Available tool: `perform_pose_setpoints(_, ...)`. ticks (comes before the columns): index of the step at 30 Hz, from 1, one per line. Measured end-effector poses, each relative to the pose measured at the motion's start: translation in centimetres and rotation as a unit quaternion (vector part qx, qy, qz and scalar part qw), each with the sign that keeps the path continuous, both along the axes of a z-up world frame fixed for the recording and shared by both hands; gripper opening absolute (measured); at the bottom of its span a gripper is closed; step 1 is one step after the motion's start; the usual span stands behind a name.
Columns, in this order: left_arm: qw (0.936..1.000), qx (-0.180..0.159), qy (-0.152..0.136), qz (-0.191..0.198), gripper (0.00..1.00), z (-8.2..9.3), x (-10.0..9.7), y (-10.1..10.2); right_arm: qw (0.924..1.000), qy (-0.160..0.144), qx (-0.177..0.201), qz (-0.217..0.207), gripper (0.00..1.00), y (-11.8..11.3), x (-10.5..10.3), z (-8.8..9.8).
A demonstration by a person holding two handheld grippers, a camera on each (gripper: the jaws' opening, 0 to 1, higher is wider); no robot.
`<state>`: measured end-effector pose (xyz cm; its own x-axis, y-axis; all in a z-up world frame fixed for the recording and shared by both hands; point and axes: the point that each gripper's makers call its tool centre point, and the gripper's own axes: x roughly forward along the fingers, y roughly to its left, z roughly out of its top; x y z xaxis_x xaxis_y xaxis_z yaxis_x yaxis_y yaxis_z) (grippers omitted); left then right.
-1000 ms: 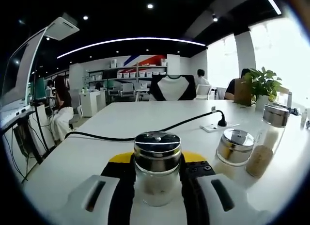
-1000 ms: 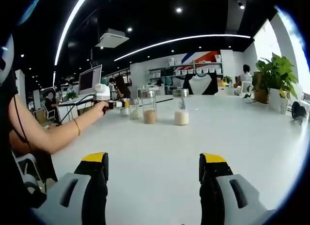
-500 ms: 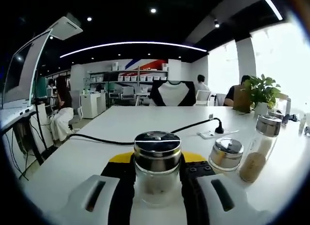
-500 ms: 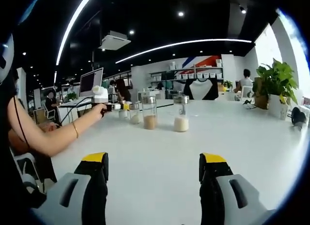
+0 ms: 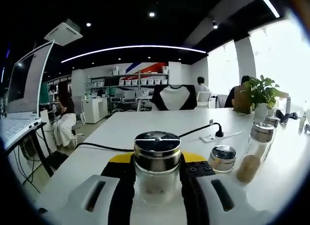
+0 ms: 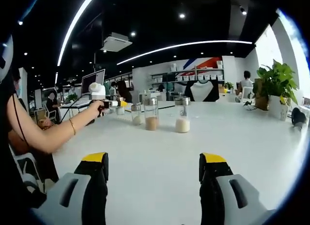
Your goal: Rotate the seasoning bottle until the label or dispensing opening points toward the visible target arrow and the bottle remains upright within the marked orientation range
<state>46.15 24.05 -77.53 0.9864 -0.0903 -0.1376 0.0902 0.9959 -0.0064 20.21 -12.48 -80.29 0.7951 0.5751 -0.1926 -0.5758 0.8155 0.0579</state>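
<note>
Glass seasoning bottle with a chrome cap stands upright on the white bench, clamped in the left claw, while the right claw gapes wide and empty.

Nothing legible is showing in either view: no lettering, number or brand is standing readable on the jars, the table or the far shelves, which are appearing too small and blurred.

Left tool clamped, right tool agape.
</note>
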Motion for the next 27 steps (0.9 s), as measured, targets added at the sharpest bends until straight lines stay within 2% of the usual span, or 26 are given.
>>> perform_pose_setpoints(5,0.9998,0.018,0.001,-0.013,0.37,0.8,-0.9,-1.1,0.9999,-0.013,0.004,0.002,0.77,0.0,-0.9,0.7)
perform_pose_setpoints(9,0.9993,0.028,-0.001,-0.026,0.37,1.3,-1.6,-2.2,0.9997,-0.02,0.008,-0.012,0.77,-1.1,-0.8,0.8)
perform_pose_setpoints(12,0.9992,0.031,-0.001,-0.025,0.37,1.5,-1.5,-1.9,0.9996,-0.02,0.015,-0.015,0.77,-1.5,-1.0,0.9)
perform_pose_setpoints(21,0.9992,0.024,0.003,-0.032,0.37,1.2,-3.9,-2.7,0.9997,-0.013,0.01,0.015,0.77,-0.1,-2.1,0.3)
perform_pose_setpoints(27,0.9993,-0.002,-0.003,-0.037,0.37,1.3,-5.6,-2.8,0.9996,-0.021,0.008,0.02,0.77,0.0,-2.2,0.8)
